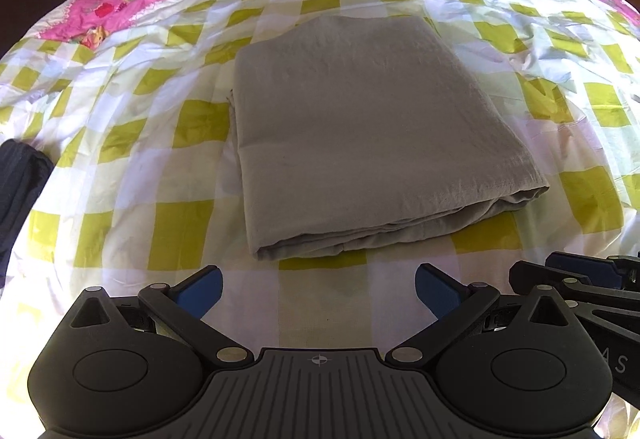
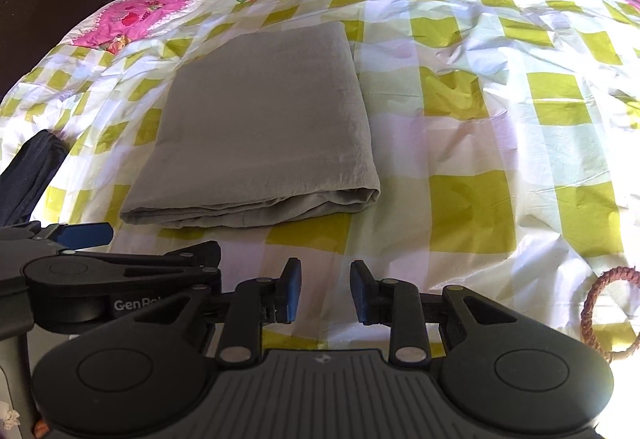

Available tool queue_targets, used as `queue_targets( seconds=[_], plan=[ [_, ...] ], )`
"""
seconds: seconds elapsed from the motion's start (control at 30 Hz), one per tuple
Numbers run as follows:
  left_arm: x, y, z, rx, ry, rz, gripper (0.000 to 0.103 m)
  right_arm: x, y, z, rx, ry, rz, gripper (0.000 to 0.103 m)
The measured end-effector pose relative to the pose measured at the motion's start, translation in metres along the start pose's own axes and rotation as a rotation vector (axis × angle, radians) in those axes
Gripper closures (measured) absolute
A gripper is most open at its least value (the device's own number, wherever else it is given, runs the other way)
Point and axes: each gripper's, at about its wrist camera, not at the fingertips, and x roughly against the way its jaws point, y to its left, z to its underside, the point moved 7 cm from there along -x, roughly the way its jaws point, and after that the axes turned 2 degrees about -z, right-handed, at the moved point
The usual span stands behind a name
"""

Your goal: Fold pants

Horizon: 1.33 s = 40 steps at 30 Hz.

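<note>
The grey pants (image 1: 372, 135) lie folded into a thick rectangle on the checked bedsheet (image 1: 168, 167), straight ahead of both your tools and touched by neither. Their long axis runs away from you, up the bed; the short, layered edge with the stacked folds faces you, just beyond the fingertips.

Your left gripper (image 1: 319, 289) sits almost square on to that near edge, its blue pads spread wide and holding nothing. From your right gripper (image 2: 325, 293) the bundle lies ahead and to the left, so its right-hand fold line is the side closest to that tool. The right jaws stand parted by a narrower gap, also empty. The two tools are close together, the left one showing at the left of the right wrist view.

Judging from how compact the bundle is, the folding looks done or nearly so. If you want one more fold, it would go across the long axis: the left gripper is the better placed to reach the near edge, and the right would have to shift left to take the right corner.

A dark garment (image 2: 28, 175) lies at the left edge of the bed, and a woven ring (image 2: 608, 313) lies off to the right, both well clear of the pants.
</note>
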Motion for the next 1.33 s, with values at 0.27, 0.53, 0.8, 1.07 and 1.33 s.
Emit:
queue_targets(
  seconds=[0.27,0.53,0.8,1.07,1.33],
  plan=[
    [-0.017,-0.006,-0.004,0.016,-0.024,0.009,0.001,-0.013,-0.008,-0.002,-0.018,-0.026,-0.019,0.062],
    [-0.019,-0.005,-0.002,0.041,-0.016,-0.008,0.001,-0.015,-0.008,-0.003,-0.015,-0.028,-0.05,0.062],
    [-0.015,-0.006,0.002,0.048,-0.012,-0.021,0.001,-0.01,-0.006,-0.001,-0.013,-0.03,-0.049,0.063],
    [-0.009,-0.004,0.003,0.059,-0.028,-0.029,0.001,-0.005,-0.004,0.0,-0.01,-0.045,-0.04,0.063],
    [-0.001,-0.002,0.005,0.05,-0.021,-0.027,0.001,0.003,-0.001,0.001,-0.016,-0.043,-0.031,0.063]
  ],
)
